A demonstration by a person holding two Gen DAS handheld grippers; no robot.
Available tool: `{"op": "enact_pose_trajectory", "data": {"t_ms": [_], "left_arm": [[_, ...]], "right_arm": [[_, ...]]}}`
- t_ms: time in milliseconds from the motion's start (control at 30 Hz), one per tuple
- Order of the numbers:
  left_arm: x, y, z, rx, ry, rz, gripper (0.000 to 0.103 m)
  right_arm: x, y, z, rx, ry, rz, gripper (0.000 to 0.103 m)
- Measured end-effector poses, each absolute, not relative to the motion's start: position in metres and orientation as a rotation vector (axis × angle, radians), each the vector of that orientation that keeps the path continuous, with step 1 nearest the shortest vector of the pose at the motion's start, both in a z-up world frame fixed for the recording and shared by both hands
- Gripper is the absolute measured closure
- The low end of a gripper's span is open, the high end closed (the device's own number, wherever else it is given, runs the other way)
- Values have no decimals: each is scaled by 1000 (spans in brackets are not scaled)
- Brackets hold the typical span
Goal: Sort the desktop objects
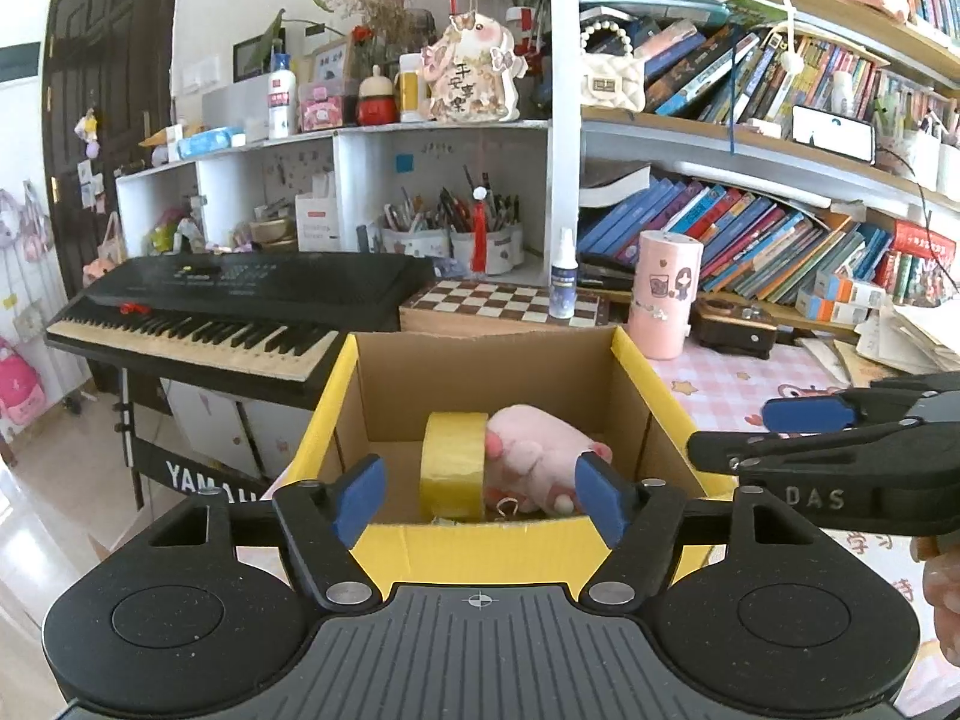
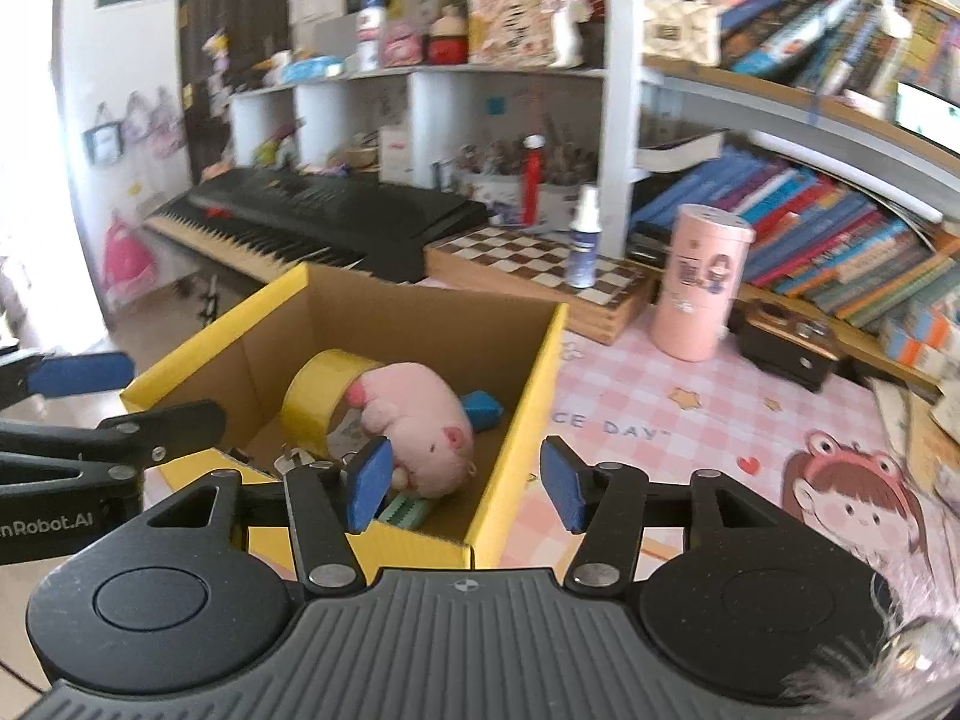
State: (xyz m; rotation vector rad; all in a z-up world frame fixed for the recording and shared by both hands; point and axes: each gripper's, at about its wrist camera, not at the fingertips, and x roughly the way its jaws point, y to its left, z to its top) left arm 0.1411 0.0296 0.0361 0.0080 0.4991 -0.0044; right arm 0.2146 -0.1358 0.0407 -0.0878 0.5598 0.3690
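An open yellow cardboard box point(image 1: 636, 372) point(image 2: 528, 372) stands on the pink checked desk mat. Inside lie a yellow tape roll point(image 1: 453, 465) point(image 2: 318, 396), a pink plush pig point(image 1: 540, 456) point(image 2: 414, 420), a blue item point(image 2: 483, 408) and a green item point(image 2: 405, 510). My left gripper point(image 1: 480, 495) is open and empty above the box's near wall. My right gripper point(image 2: 465, 480) is open and empty over the box's near right corner. Each gripper shows in the other's view: the right one in the left wrist view point(image 1: 840, 432), the left one in the right wrist view point(image 2: 108, 402).
Behind the box stand a chessboard case point(image 1: 498, 306) point(image 2: 540, 276), a small spray bottle point(image 1: 564, 276) point(image 2: 585, 240) and a pink cylinder point(image 1: 666, 294) point(image 2: 699, 282). A black keyboard point(image 1: 240, 312) is at the left. Bookshelves point(image 1: 750, 240) fill the right. A dark box point(image 2: 786, 348) sits on the mat point(image 2: 690, 420).
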Motion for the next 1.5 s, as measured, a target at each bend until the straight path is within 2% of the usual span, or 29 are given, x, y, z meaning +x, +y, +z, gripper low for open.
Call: {"op": "enact_pose_trajectory", "data": {"t_ms": [533,867,933,1100,1233,1500], "left_arm": [[63,48,31,-11,491,1,29],[24,40,19,16,511,-29,28],[20,38,17,21,515,-31,21],[14,29,12,39,528,-54,14],[13,22,7,60,539,-79,10],[14,6,3,103,566,-97,6]], "right_arm": [[124,-134,36,13,545,218,42],[54,-151,16,55,568,82,40],[41,-154,11,58,575,53,35],[24,-163,4,69,591,-11,26],[15,-170,2,72,590,-56,18],[13,-179,0,74,599,-79,13]]}}
